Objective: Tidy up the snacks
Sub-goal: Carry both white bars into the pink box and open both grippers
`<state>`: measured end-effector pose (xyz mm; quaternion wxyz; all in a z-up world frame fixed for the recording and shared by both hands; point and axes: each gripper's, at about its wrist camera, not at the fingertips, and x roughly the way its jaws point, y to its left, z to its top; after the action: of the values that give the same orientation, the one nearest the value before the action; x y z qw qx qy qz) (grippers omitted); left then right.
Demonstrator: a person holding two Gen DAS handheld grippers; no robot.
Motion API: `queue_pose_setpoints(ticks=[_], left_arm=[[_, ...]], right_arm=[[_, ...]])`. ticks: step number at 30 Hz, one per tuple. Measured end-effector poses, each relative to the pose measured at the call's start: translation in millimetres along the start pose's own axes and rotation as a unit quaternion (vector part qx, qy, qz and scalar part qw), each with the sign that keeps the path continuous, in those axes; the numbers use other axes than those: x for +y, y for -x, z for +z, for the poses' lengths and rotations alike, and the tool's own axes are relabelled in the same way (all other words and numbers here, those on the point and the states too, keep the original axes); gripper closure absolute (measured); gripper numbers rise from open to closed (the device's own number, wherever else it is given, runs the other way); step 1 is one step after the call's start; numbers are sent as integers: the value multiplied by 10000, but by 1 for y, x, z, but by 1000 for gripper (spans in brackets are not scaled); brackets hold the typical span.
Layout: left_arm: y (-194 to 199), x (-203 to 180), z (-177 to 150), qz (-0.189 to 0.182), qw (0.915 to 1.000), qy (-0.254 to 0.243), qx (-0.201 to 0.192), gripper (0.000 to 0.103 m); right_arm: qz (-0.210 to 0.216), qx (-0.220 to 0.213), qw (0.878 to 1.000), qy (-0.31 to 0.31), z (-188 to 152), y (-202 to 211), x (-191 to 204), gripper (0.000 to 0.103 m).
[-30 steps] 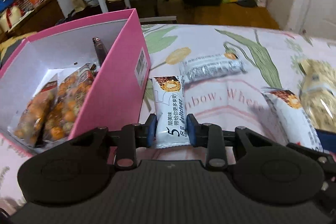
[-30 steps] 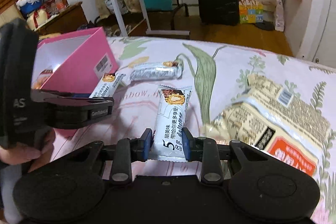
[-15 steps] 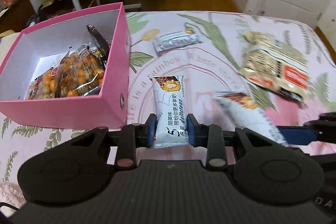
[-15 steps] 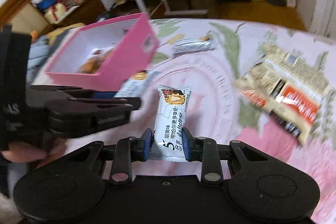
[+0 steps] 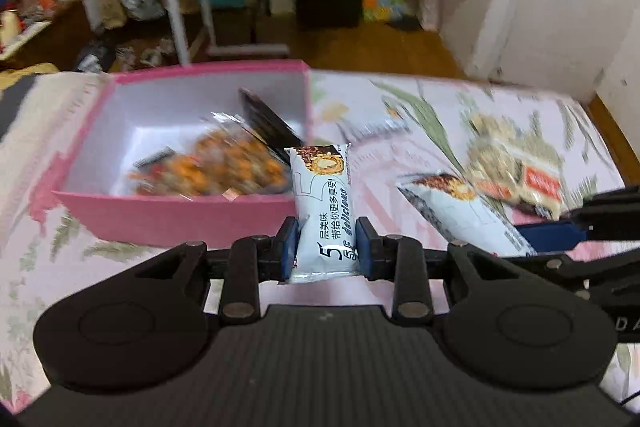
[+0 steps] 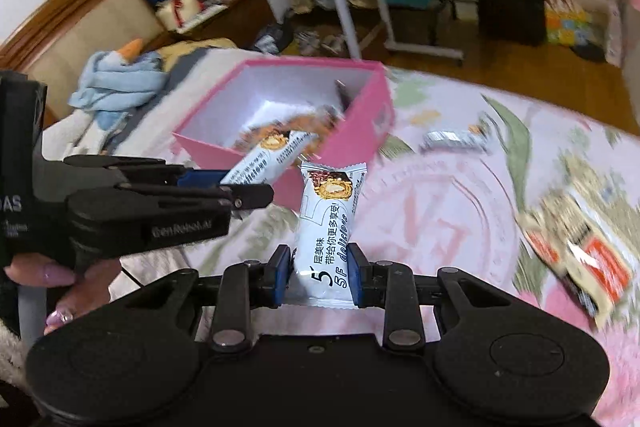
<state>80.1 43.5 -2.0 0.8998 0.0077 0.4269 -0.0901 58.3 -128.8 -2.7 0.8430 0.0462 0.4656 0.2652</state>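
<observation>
My left gripper (image 5: pixel 326 247) is shut on a white snack bar (image 5: pixel 322 203), held in the air at the near right corner of the open pink box (image 5: pixel 180 215). My right gripper (image 6: pixel 318 277) is shut on a second white snack bar (image 6: pixel 330 223), held above the floral cloth just right of the pink box (image 6: pixel 356 143). The left gripper (image 6: pixel 240 189) with its bar (image 6: pixel 264 159) shows in the right wrist view, over the box's near edge. The box holds orange snack bags (image 5: pixel 224 167) and a dark packet (image 5: pixel 268 127).
A silver snack bar (image 6: pixel 456 137) lies on the cloth beyond the box. A large yellow and red snack bag (image 5: pixel 516 171) lies at the right, also in the right wrist view (image 6: pixel 580 251). A blue cloth (image 6: pixel 120 79) lies left of the box.
Both grippers have lifted their bars and swung left toward the pink box. The left bar now hangs over the box's near edge.
</observation>
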Motion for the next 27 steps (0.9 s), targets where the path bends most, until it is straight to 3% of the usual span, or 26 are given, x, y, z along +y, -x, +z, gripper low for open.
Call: queue_pose_setpoints(ticks=[6, 12, 18, 23, 27], left_arm=[[13, 51, 19, 429, 9972, 411, -451, 73], [-15, 93, 27, 484, 9943, 768, -560, 73], [-65, 128, 38, 486, 9916, 1151, -338, 73], [-103, 138, 42, 385, 9906, 1309, 44, 73], [-120, 132, 35, 339, 9897, 1373, 227, 72]], right_arm=[[170, -231, 9983, 516, 32, -20, 34, 69], [747, -128, 9950, 654, 66, -73, 36, 69], [525, -16, 9956, 773, 89, -133, 27, 69], [23, -52, 9941, 1087, 95, -167, 27, 68], [152, 136, 9959, 884, 92, -179, 23, 68]])
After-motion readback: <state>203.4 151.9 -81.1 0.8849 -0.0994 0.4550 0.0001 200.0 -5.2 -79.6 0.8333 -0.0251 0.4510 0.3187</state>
